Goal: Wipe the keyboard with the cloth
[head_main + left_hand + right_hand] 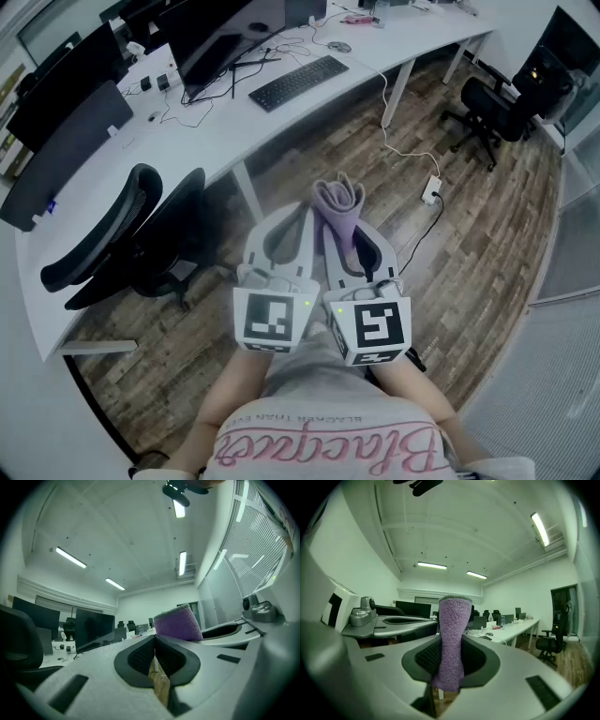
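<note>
We've got right gripper (pixel 450 641) jaws clamped on purple cloth (pixel 453 620); left gripper (pixel 155 641) jaws closed, empty; keyboard (pixel 298 82) on tabletop (pixel 220 131), 12 o'clock.

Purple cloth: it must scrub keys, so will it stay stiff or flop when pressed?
Probably floppy: the purple cloth looks fuzzy and folded, upright only where the right gripper pinches it. Likely light and grippy, given its nap.

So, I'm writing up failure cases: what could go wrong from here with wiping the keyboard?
1. The cloth is a thick fold pinched in the right claw; dragged across keys, it may slip out.
2. Loose cables lie close by the keyboard; a wide stroke could snag them.
3. The left claw is shut and empty, so nothing steadies the keyboard.
</note>
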Tool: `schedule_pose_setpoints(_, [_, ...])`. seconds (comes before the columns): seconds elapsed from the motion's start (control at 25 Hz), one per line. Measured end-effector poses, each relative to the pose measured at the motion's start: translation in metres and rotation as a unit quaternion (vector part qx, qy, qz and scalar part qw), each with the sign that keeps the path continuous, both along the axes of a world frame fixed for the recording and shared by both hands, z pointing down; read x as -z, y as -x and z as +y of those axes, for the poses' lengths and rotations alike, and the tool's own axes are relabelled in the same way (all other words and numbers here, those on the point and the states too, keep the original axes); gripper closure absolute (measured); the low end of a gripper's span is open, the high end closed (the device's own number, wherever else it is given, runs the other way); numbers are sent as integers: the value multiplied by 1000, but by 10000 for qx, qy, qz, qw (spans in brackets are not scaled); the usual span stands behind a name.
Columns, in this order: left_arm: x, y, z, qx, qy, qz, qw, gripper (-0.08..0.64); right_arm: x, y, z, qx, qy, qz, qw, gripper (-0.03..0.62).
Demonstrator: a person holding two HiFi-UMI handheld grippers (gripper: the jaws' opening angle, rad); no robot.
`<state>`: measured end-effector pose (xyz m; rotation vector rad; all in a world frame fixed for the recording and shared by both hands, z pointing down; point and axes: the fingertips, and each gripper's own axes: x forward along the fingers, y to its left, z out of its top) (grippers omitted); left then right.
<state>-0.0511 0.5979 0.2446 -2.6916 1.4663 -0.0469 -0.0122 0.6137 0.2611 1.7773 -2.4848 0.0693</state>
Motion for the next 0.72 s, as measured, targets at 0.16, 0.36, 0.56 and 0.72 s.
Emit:
schedule_pose_setpoints(0.16, [-4, -14, -4, -12, -63, -188, 9998, 555, -4, -18, -5, -13, 17, 19, 10000, 508])
schedule_pose_setpoints(0.36, [-9, -22, -7, 79, -26, -213, 9997, 555, -8, -29, -8, 62, 42, -13, 10000, 508])
schedule_pose_setpoints(0.56, [-11, -23, -8, 169, -9, -218, 9996, 555, -11, -30, -8, 195, 55, -49, 9998, 508])
schedule_pose_setpoints(0.72, [-12, -24, -13, 211, 12, -241, 9995, 555, -11, -31, -13, 311, 108, -99, 9994, 508])
